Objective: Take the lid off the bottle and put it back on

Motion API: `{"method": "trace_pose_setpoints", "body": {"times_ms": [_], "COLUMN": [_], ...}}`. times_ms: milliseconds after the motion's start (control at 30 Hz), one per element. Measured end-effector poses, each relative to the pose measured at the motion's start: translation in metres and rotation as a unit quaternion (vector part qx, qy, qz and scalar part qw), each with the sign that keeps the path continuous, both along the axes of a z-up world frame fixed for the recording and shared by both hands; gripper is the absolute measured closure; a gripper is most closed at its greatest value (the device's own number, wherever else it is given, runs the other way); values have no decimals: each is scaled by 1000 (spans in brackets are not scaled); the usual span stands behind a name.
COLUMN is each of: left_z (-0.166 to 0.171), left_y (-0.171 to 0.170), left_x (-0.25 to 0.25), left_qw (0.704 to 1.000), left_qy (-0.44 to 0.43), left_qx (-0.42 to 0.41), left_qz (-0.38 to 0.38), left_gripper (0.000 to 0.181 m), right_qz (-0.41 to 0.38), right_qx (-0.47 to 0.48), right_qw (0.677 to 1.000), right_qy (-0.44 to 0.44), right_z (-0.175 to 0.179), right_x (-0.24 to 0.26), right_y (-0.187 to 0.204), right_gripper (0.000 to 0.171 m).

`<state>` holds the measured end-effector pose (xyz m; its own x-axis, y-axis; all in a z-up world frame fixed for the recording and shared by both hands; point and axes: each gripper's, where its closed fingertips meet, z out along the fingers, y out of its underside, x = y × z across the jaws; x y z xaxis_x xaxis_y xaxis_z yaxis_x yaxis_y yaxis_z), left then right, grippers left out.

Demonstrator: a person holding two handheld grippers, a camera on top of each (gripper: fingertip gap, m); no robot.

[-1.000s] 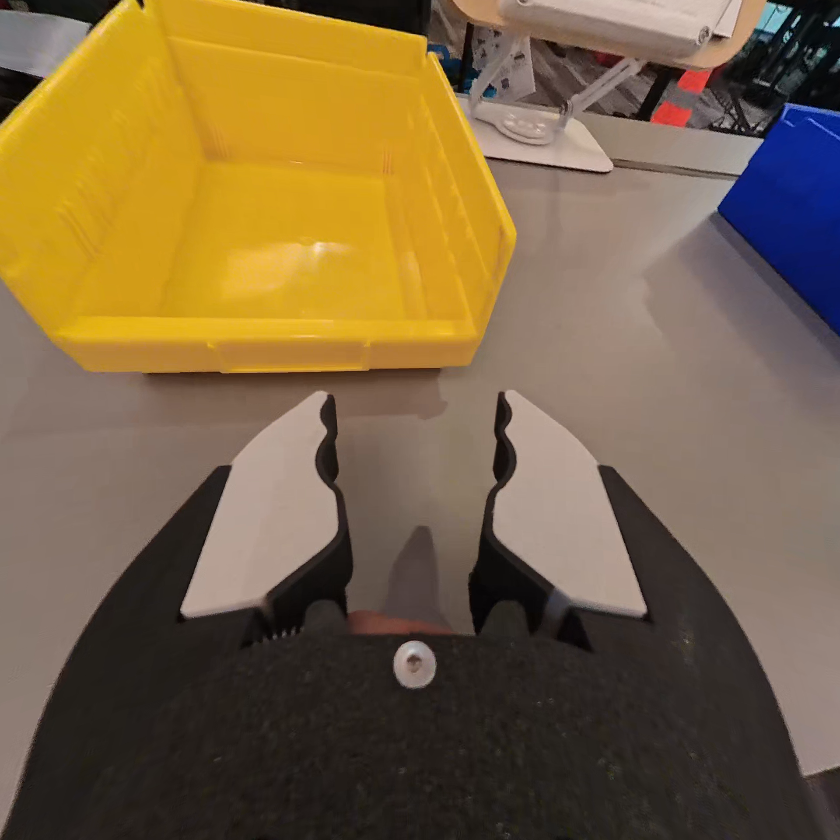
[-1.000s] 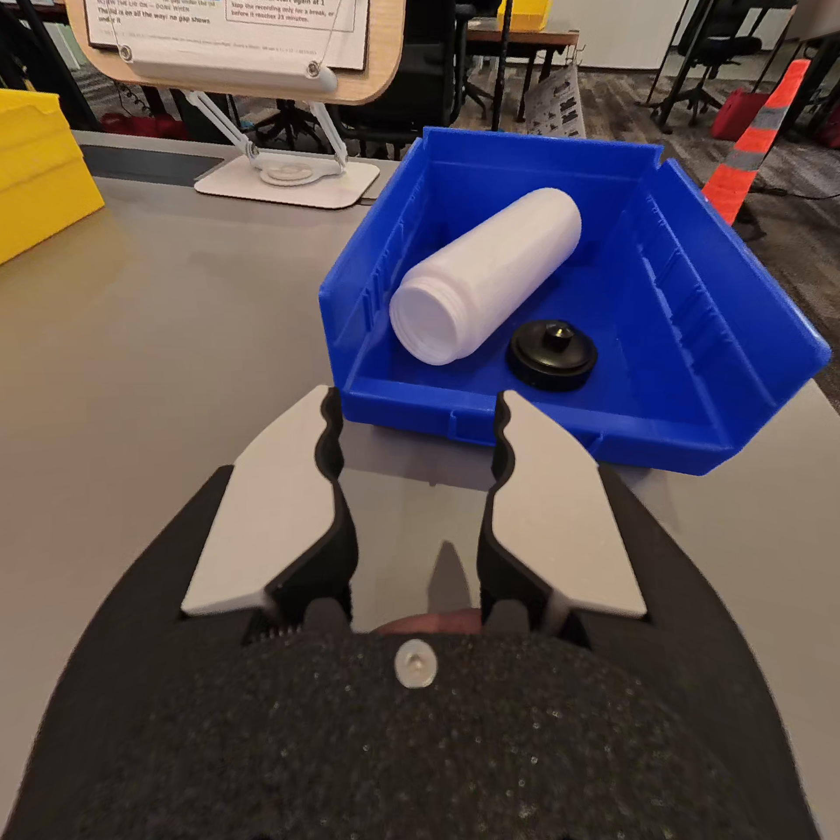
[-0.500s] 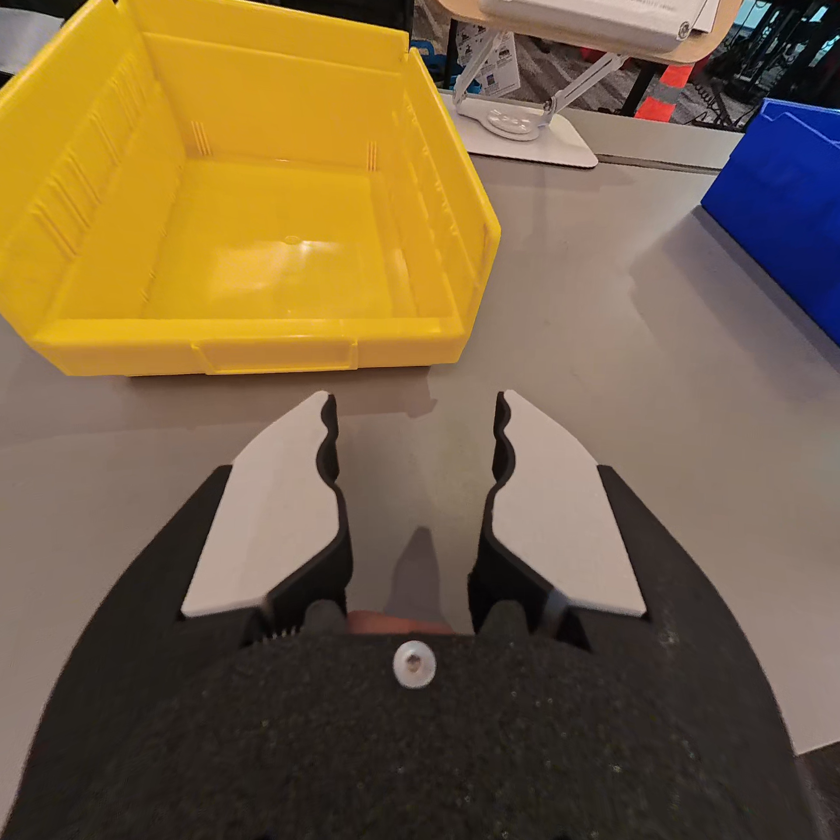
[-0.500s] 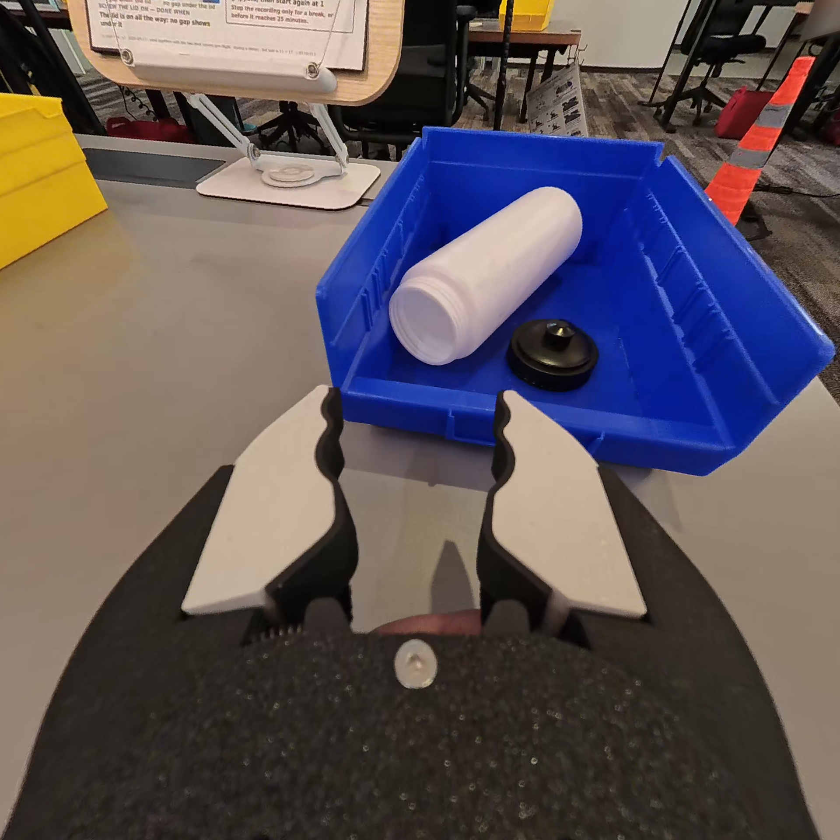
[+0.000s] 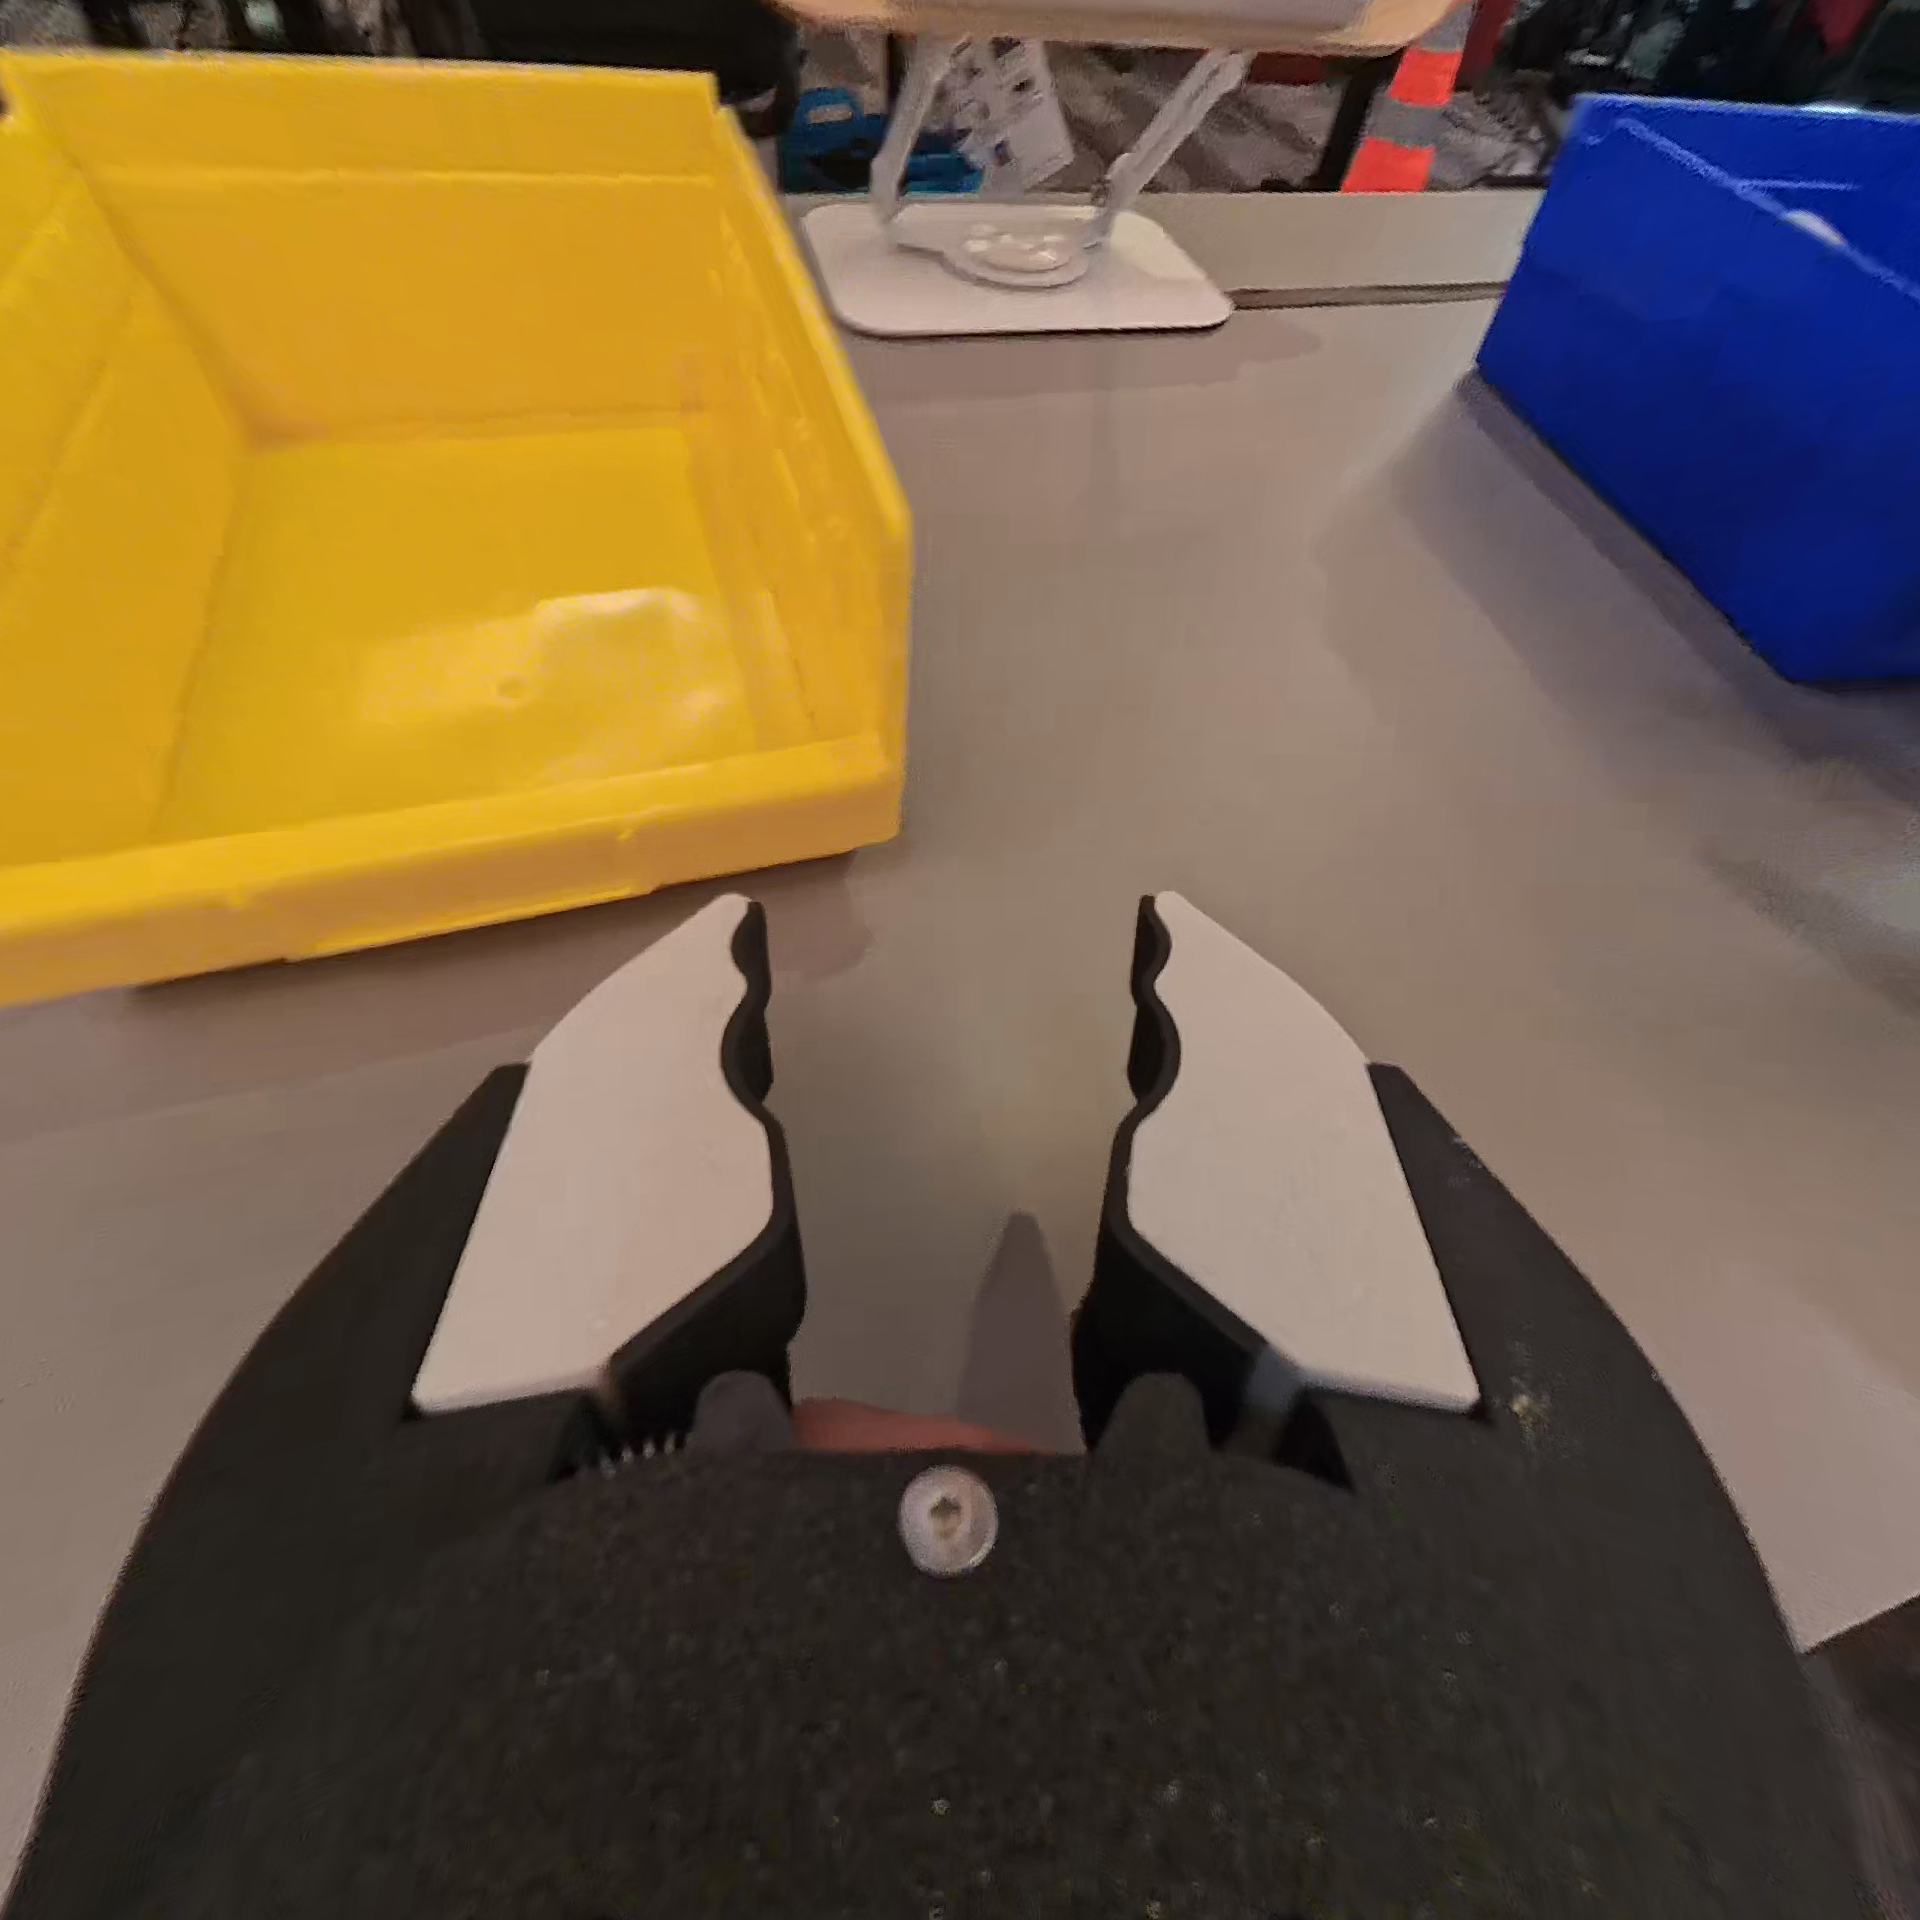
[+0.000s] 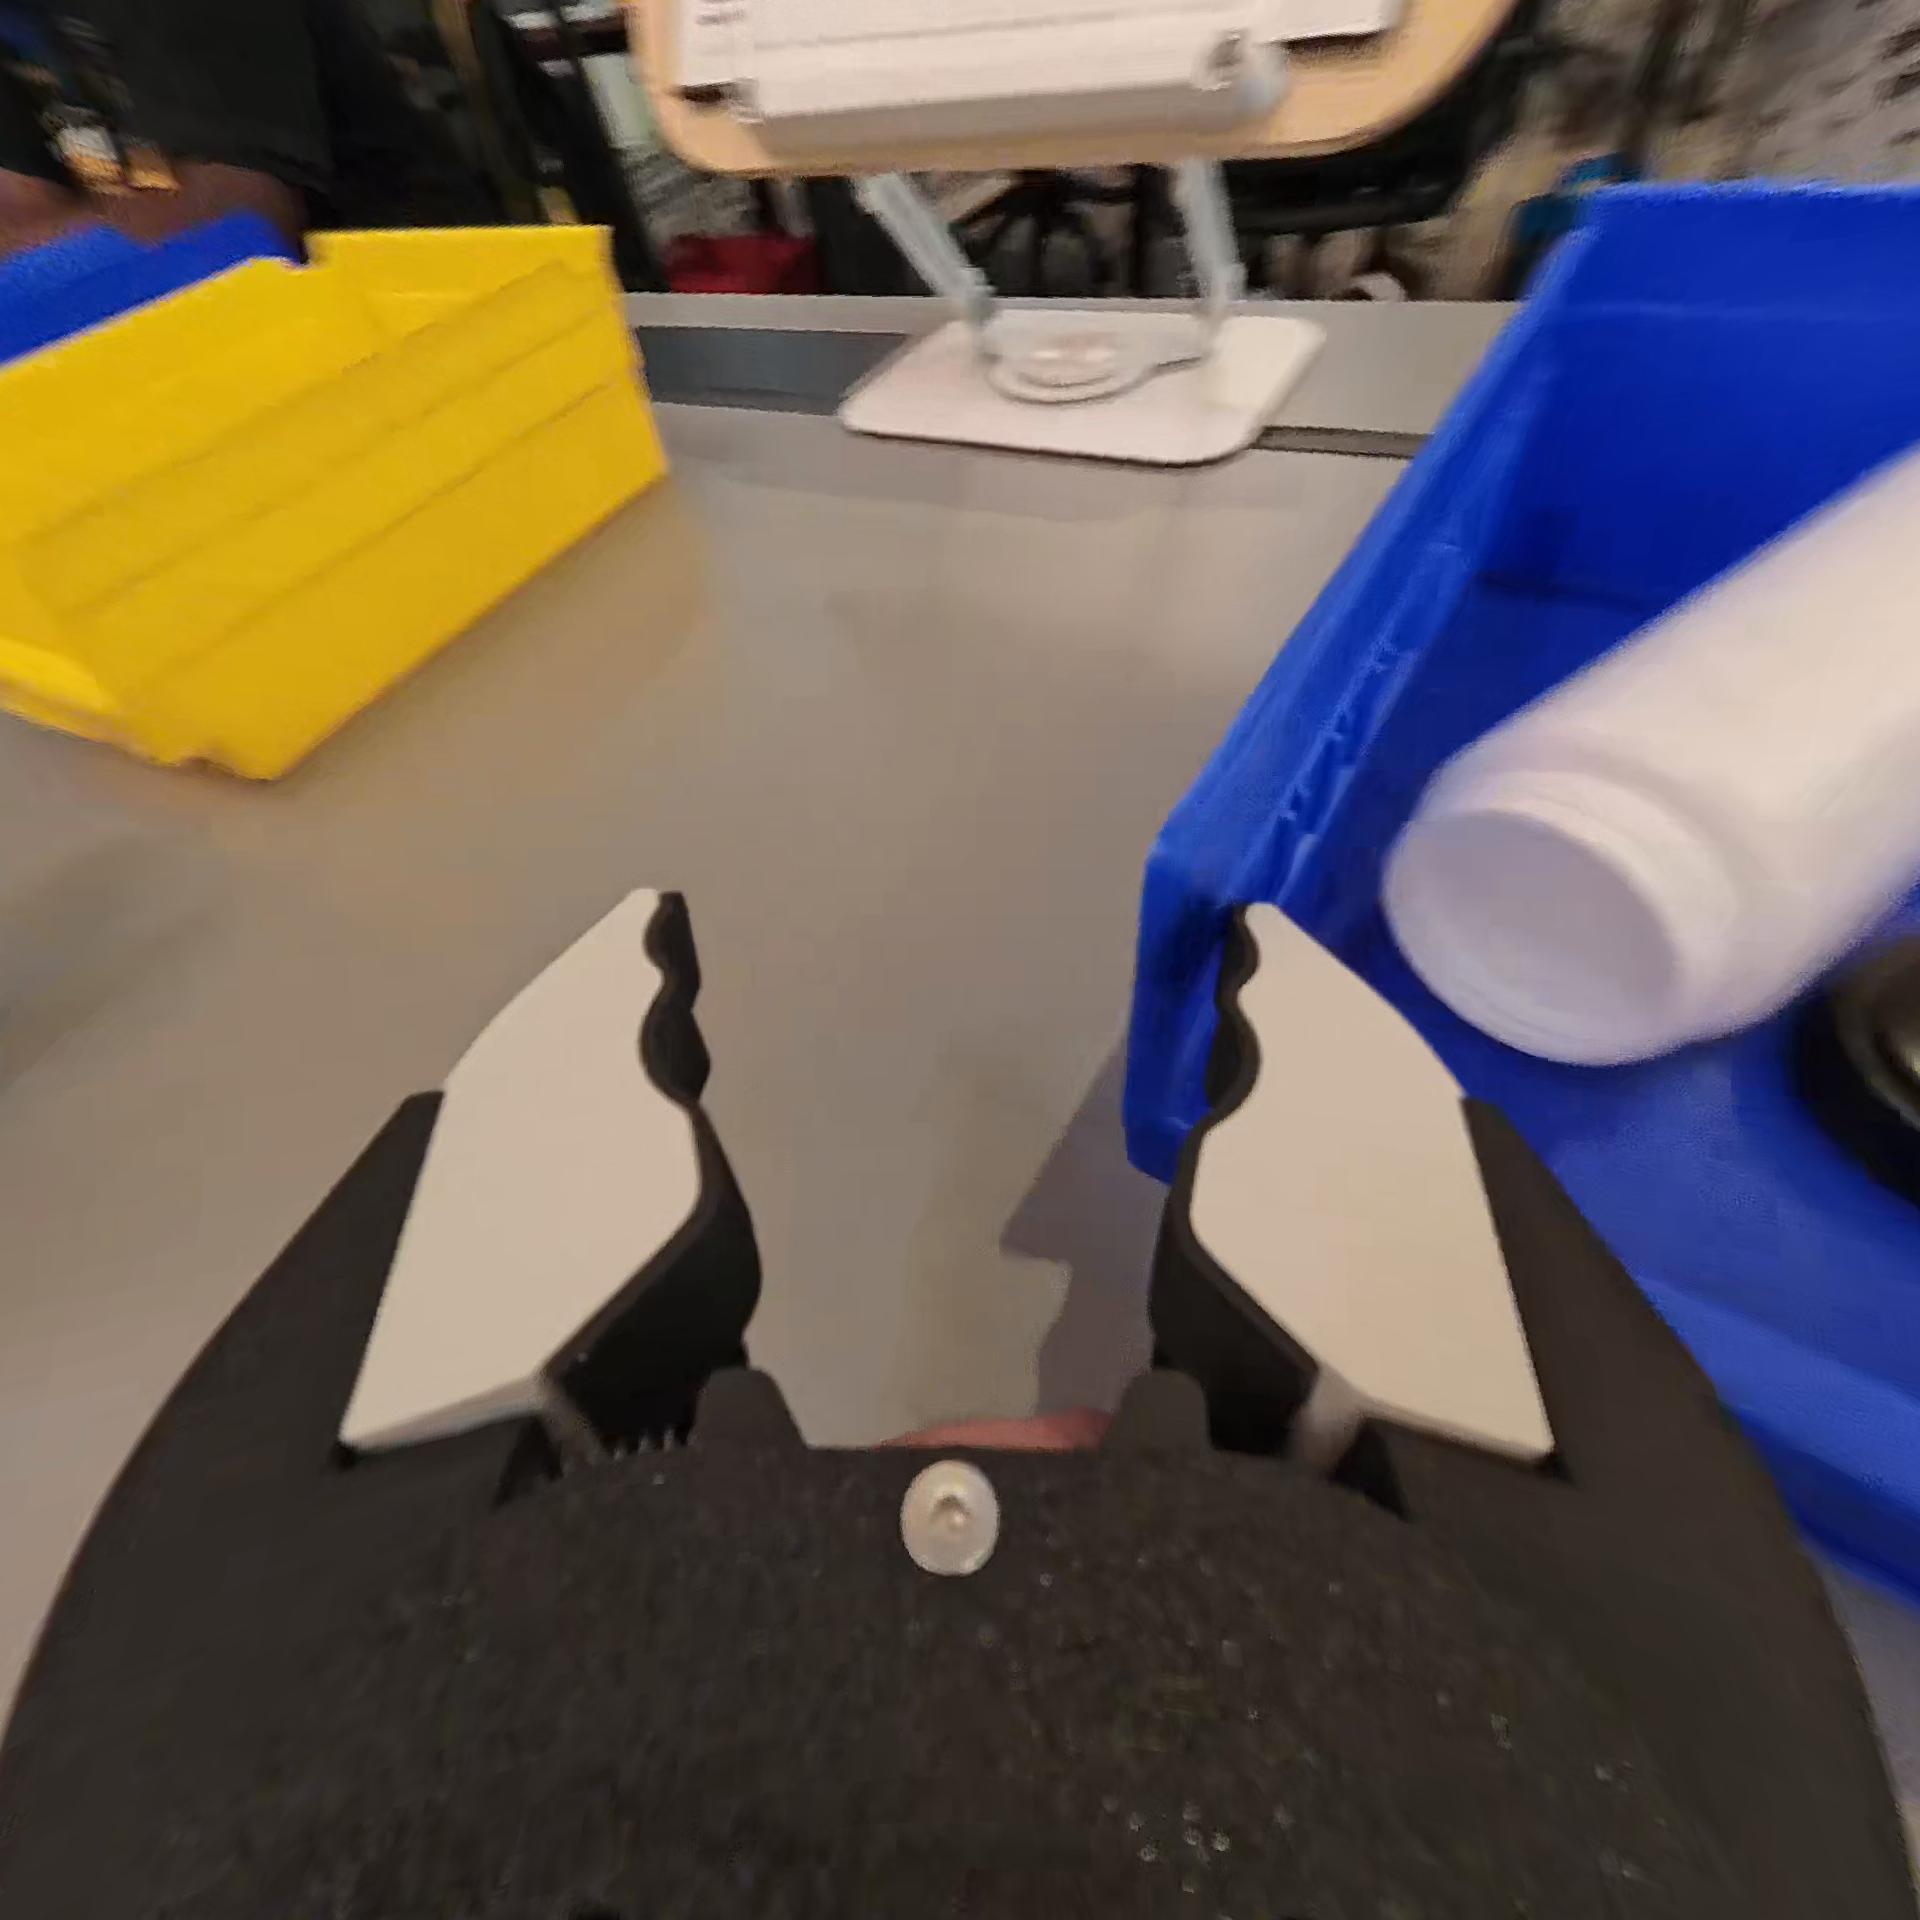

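A white bottle (image 6: 1662, 852) lies on its side in the blue bin (image 6: 1621, 436), its open mouth toward me, with no lid on it. The black lid (image 6: 1870, 1060) lies in the bin beside the bottle, mostly cut off at the right edge. My right gripper (image 6: 956, 914) is open and empty, its right fingertip at the bin's front left corner. My left gripper (image 5: 951, 914) is open and empty over the grey table (image 5: 1195, 675), just right of the yellow bin (image 5: 416, 499). The blue bin also shows in the left wrist view (image 5: 1714, 364).
The yellow bin holds nothing and also shows in the right wrist view (image 6: 332, 499). A white stand base (image 5: 1018, 265) with a clipboard on it stands at the table's back edge, also in the right wrist view (image 6: 1081, 384). Bare table lies between the two bins.
My right gripper has swung left and forward, so the blue bin and bottle now sit at the right edge, and its jaws have opened wider. My left gripper has turned right, away from the yellow bin.
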<state>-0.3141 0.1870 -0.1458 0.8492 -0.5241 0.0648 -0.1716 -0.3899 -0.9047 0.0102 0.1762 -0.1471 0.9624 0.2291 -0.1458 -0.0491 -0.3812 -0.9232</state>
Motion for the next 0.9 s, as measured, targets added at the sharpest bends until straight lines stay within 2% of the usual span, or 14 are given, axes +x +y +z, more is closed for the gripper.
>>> {"method": "trace_pose_setpoints", "body": {"times_ms": [33, 100, 233, 300, 367, 433, 533, 567, 600, 667, 700, 733, 833, 900], "left_z": [3, 5, 5, 7, 14, 13, -9, -15, -19, -18, -18, -18, -11, -2], "left_y": [-2, -8, -15, -15, -12, -4, 13, 16, 20, 25, 25, 24, 24, 21], "left_x": [12, 46, 133, 182, 233, 276, 318, 326, 328, 326, 324, 321, 298, 275], "left_qw": [1000, 997, 988, 981, 976, 976, 982, 984, 987, 992, 992, 992, 994, 994], "left_qy": [-1, -8, -18, -19, -14, 9, 63, 67, 69, 52, 56, 60, 56, 58], "left_qx": [10, 16, 11, 15, 28, 31, -3, -12, -15, -18, -17, -15, -8, 0], "left_qz": [-16, -69, -154, -191, -216, -215, -176, -165, -146, -112, -109, -107, -96, -88], "left_gripper": [114, 104, 104, 104, 104, 106, 114, 130, 160, 176, 177, 178, 177, 176], "right_qz": [36, 96, 87, 24, -100, -232, -345, -353, -347, -325, -314, -313, -320, -310], "right_qx": [-2, 42, 101, 141, 175, 159, 102, 76, 48, 1, -26, -46, -61, -62], "right_qw": [999, 994, 991, 989, 977, 956, 929, 929, 934, 945, 948, 948, 945, 949], "right_qy": [14, 40, -9, -49, -72, -81, -88, -85, -74, -33, -29, -33, -4, 4], "right_z": [3, 21, 39, 52, 67, 64, 46, 35, 22, -4, -15, -22, -18, -13], "right_x": [-13, -35, -34, -11, 34, 88, 145, 153, 154, 148, 145, 145, 142, 124], "right_y": [-2, -15, -47, -58, -66, -76, -88, -87, -83, -73, -68, -65, -61, -57], "right_gripper": [83, 110, 107, 109, 118, 128, 118, 115, 113, 112, 117, 136, 166, 167]}}
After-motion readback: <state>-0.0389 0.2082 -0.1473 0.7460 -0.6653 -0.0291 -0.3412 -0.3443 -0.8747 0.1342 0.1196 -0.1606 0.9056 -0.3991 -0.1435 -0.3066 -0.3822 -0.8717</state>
